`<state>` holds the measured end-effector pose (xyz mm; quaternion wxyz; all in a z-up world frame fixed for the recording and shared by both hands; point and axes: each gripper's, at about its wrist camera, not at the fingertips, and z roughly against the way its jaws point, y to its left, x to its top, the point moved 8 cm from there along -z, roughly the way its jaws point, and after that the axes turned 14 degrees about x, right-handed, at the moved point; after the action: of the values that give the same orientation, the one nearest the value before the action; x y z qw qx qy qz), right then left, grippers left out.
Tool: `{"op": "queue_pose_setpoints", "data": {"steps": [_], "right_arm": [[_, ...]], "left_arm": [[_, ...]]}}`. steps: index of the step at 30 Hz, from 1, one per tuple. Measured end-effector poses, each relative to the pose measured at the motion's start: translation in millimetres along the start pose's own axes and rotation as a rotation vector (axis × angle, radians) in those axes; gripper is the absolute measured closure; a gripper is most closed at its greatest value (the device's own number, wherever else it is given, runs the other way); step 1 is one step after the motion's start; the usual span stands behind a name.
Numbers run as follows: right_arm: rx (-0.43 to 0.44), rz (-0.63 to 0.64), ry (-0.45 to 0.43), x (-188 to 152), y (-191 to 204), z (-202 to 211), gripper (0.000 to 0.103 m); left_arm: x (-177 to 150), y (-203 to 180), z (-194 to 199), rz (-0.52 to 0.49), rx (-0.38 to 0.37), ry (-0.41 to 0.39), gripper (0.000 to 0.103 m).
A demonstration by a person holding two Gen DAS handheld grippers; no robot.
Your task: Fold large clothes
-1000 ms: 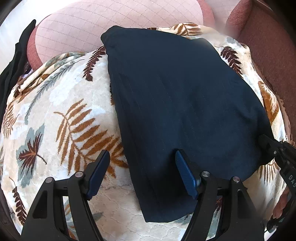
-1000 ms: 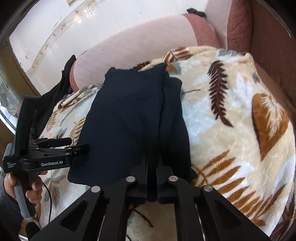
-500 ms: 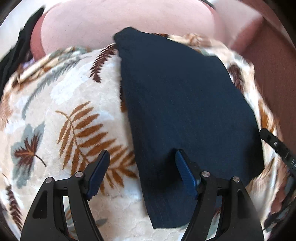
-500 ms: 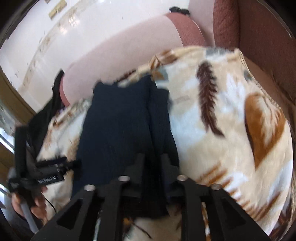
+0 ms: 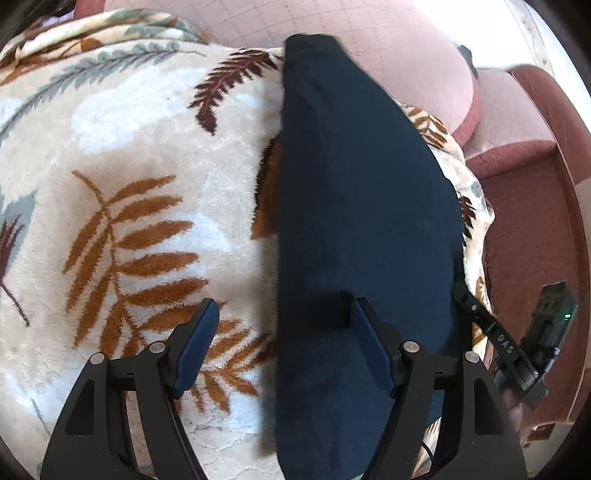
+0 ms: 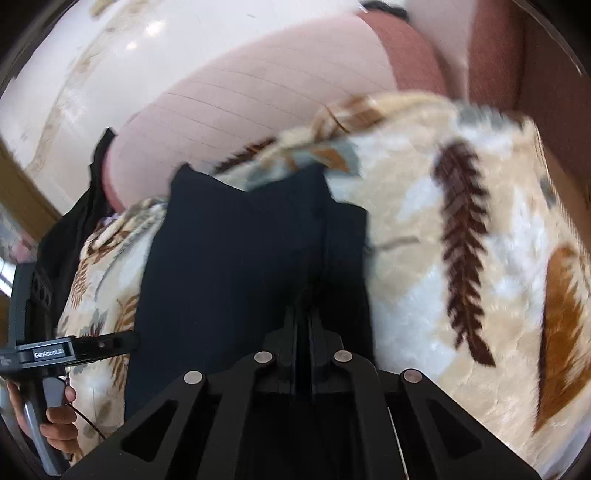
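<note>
A folded dark navy garment (image 5: 362,206) lies on a leaf-patterned blanket (image 5: 147,192). My left gripper (image 5: 284,339) is open just above the garment's near left edge, its right blue pad over the cloth and its left pad over the blanket. In the right wrist view the garment (image 6: 236,266) runs away from me, and my right gripper (image 6: 303,314) is shut on its near right edge. The right gripper also shows at the garment's right side in the left wrist view (image 5: 480,317). The left gripper's tip (image 6: 110,341) sits at the garment's left edge.
The blanket (image 6: 480,258) covers a pink quilted sofa cushion (image 5: 369,33). A reddish-brown sofa back and arm (image 5: 528,221) rise on the right. Another black cloth (image 6: 70,229) hangs off the far left of the sofa.
The left gripper has swung left and closer, so the garment now looks narrower and shifted right. The right gripper stays shut on the edge and has moved closer in.
</note>
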<state>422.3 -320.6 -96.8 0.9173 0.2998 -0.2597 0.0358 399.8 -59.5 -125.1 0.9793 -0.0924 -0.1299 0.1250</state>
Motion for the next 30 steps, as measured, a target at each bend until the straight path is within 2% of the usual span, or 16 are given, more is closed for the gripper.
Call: {"op": "queue_pose_setpoints", "data": {"steps": [4,7,8,9,11,16,20,24,28,30], "right_arm": [[0.007,0.017,-0.009,1.5,8.9,4.3,0.099],[0.071,-0.044,-0.055,10.7,10.9,12.9,0.073],[0.091,-0.066,-0.072,13.7,10.4,15.9,0.052],[0.109,-0.090,-0.093,17.5,9.3,18.2,0.038],[0.128,-0.107,-0.101,19.0,7.6,18.7,0.037],[0.095,-0.093,-0.066,17.2,-0.6,8.9,0.037],[0.128,-0.108,-0.037,15.0,-2.4,-2.5,0.036],[0.170,-0.131,0.004,11.9,-3.8,-18.2,0.026],[0.280,-0.222,0.023,10.3,-8.2,-34.1,0.020],[0.297,-0.223,0.019,10.0,-7.3,-38.1,0.015]], "left_arm": [[-1.3,-2.9,0.7,-0.006,-0.003,-0.007,0.030],[-1.1,-6.5,1.7,-0.003,-0.028,-0.003,0.030],[-0.3,-8.0,0.7,-0.001,-0.039,0.001,0.030],[-0.7,-10.1,0.0,0.002,-0.049,0.005,0.030],[-2.0,-12.7,-1.0,0.002,-0.061,0.011,0.030],[-4.8,-20.0,-3.7,-0.002,-0.095,0.026,0.030],[-3.8,-23.8,-6.1,0.006,-0.128,0.038,0.030],[-2.0,-28.5,-12.8,0.026,-0.171,0.061,0.029],[-1.7,-35.0,-22.0,0.034,-0.188,0.076,0.024],[-2.4,-39.4,-23.8,0.033,-0.190,0.071,0.021]]}}
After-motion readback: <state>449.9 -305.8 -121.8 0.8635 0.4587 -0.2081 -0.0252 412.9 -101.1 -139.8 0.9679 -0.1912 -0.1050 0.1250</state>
